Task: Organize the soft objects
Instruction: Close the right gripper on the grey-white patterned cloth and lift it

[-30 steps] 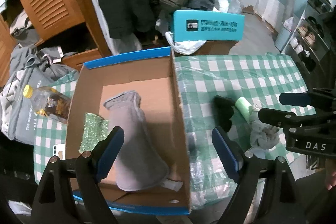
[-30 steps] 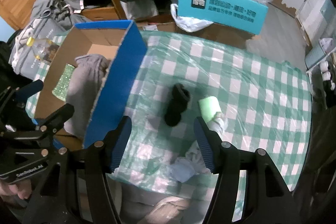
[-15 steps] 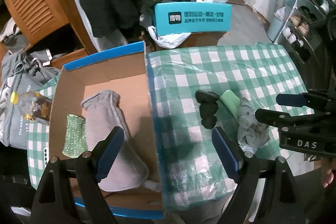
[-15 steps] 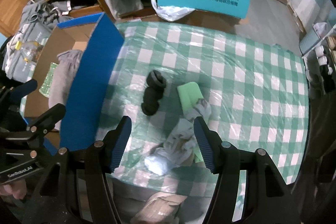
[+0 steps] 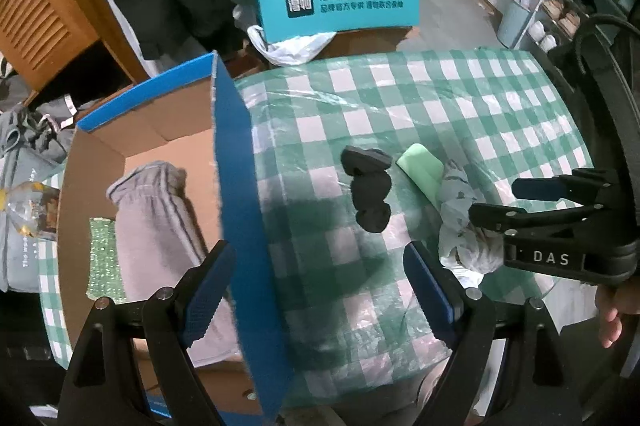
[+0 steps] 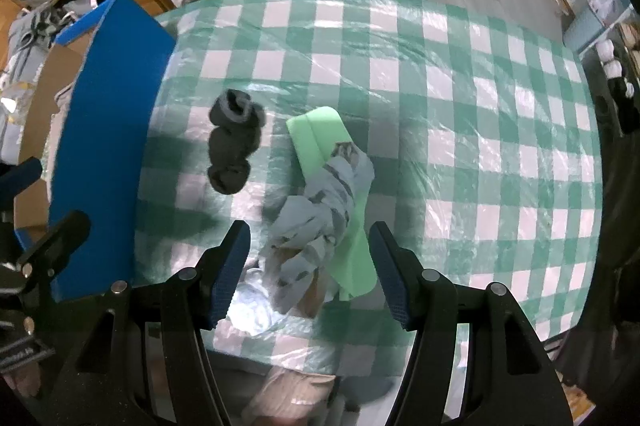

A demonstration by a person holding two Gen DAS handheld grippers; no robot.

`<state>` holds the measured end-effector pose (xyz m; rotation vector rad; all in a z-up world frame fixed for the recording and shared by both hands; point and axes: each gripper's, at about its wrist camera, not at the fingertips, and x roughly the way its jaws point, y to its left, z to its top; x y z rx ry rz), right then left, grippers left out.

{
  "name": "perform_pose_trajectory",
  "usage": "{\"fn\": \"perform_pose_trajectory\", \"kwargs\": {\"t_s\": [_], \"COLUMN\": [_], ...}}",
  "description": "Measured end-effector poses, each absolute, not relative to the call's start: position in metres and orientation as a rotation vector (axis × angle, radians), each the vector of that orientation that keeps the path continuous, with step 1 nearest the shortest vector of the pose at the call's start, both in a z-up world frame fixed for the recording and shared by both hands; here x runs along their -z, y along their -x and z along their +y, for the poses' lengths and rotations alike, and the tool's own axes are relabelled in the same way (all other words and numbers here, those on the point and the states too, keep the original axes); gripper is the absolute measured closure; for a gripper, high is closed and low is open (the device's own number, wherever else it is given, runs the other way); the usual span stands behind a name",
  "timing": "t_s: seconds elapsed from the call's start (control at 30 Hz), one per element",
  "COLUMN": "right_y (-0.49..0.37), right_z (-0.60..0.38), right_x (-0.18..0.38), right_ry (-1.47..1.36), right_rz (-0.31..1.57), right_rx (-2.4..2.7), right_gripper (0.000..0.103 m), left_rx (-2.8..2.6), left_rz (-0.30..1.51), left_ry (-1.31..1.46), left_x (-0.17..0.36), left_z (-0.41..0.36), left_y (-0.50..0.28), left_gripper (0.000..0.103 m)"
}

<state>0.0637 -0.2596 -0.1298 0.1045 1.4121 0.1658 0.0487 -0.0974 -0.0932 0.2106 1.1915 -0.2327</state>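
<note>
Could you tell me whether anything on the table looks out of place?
Yes: the crumpled grey cloth lies heaped across the green cloth near the table's front edge, and the black socks sit loose outside the cardboard box.

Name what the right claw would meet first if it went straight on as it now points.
Probably the crumpled grey patterned cloth, lying between the open fingers of the right claw. It rests on a light green foam sheet. Depth is unclear.

Right tool [image 6: 310, 268] now over grey crumpled cloth [image 6: 316, 218], left tool [image 5: 316, 290] shifted rightward off box [image 5: 236, 210].
</note>
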Motion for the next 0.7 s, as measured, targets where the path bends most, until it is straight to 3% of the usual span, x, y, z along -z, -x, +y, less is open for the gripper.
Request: {"fn": "perform_pose_trajectory", "kwargs": {"t_s": [0.7], "right_y": [-0.074], "right_z": [-0.253], "right_x": [0.168], "right_ry": [-0.125], "right_rz": [1.506], "right_rx": [-0.177], "right_gripper": [0.041], "left_rx": [0.252], "left_rz": [1.288], "left_ry": [-0.229], "left_x": [0.137], "left_z": [-0.116], "left_y": [-0.057], "left_gripper": [0.016]}}
